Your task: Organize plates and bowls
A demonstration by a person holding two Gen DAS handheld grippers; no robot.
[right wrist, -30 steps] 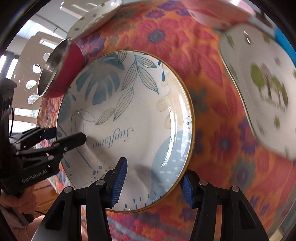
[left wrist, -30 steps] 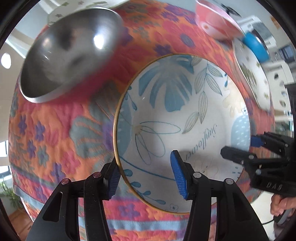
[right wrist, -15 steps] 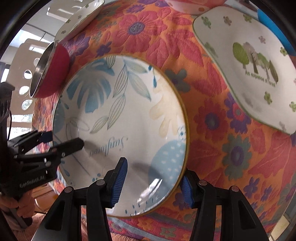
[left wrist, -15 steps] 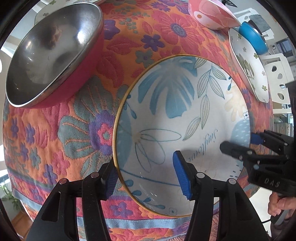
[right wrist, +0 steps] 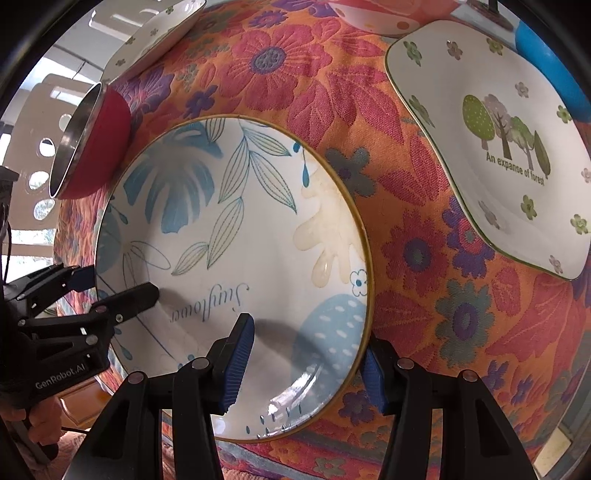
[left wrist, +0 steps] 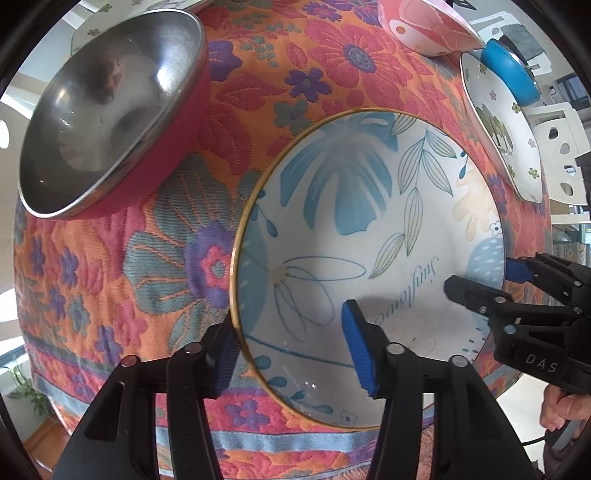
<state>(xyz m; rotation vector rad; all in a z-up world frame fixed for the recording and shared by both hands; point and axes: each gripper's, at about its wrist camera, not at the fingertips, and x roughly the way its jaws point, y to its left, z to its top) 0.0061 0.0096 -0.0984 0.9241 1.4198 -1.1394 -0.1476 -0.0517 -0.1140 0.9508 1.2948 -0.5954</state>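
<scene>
Two grippers straddle a floral plate (left wrist: 369, 229) rim.
Left gripper (left wrist: 295, 354) at nine o'clock, jaws closing; right gripper (right wrist: 306, 362) at four o'clock, half-wide, grip unclear.

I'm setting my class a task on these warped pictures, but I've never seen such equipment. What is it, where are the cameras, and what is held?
No robot here: a person holds a two-fingered claw in each hand, each carrying a wide-angle camera that looks forward along it. One picture looks down past the left claw, the other past the right claw. On a flowered tablecloth lie a round leaf-patterned plate, a steel bowl with a red outside, a square tree plate and a pink bowl. The claws straddle opposite rims of that plate; neither pinches it yet, though the left claw's jaws are closing.
</scene>
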